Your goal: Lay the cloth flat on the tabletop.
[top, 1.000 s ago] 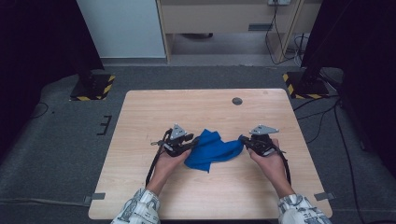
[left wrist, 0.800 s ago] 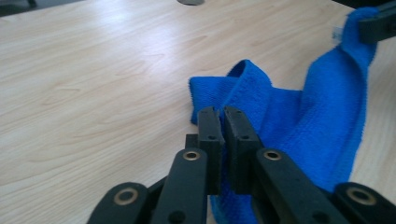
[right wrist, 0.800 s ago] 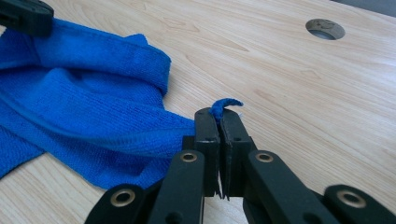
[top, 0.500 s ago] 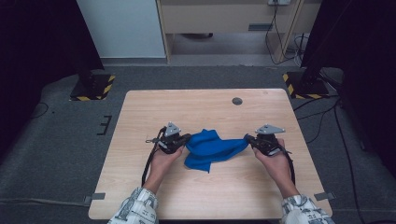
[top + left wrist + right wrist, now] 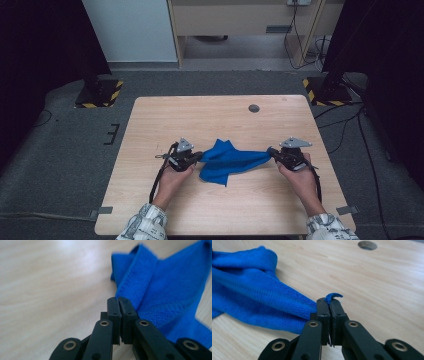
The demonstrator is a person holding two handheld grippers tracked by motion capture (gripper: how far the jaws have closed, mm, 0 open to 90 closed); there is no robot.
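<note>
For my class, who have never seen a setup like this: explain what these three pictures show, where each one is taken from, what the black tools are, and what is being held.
A person sits at a wooden table and holds a hand tool in each hand, each with two black fingers that pinch. The high view looks down from above: the left gripper and the right gripper each pinch one end of a blue cloth, which hangs stretched between them. The other two pictures come from small cameras riding on the tools. In the left gripper view, the closed fingers clamp a hemmed edge of the cloth. In the right gripper view, the fingers clamp a corner whose tip pokes out above them. A small dark round disc sits in the tabletop farther back.
</note>
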